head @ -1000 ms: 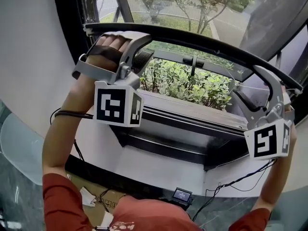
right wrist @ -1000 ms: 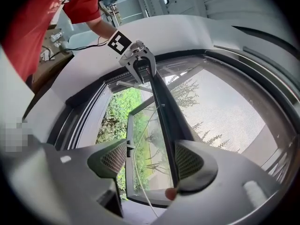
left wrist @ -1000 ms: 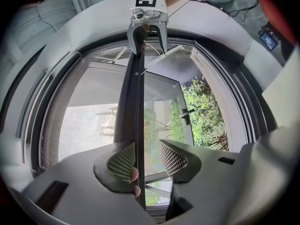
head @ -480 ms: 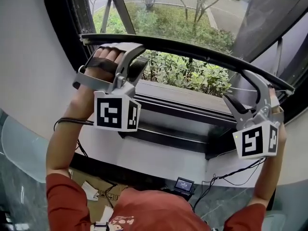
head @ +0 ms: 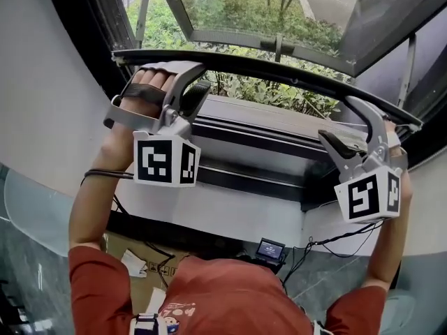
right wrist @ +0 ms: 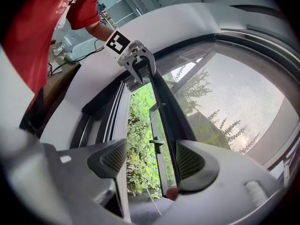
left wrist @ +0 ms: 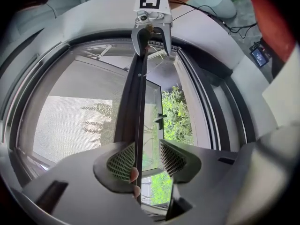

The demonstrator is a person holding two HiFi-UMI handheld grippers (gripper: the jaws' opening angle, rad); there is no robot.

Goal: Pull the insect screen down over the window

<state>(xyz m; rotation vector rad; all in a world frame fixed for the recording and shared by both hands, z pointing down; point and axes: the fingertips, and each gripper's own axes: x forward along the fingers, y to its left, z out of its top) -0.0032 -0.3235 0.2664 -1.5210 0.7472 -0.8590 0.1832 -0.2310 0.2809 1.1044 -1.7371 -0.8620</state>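
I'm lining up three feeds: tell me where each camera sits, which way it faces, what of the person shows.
Head view: on the head, facing steeply down at the screen bar; shows both forearms, red shirt, left gripper, right gripper.
Left gripper view: on the left gripper, facing along the bar towards the right gripper; shows its open jaws, a fingertip.
Right gripper view: on the right gripper, facing the left gripper; shows open jaws, red shirt.
Shared: both gripper views see the bar, mesh and bushes.
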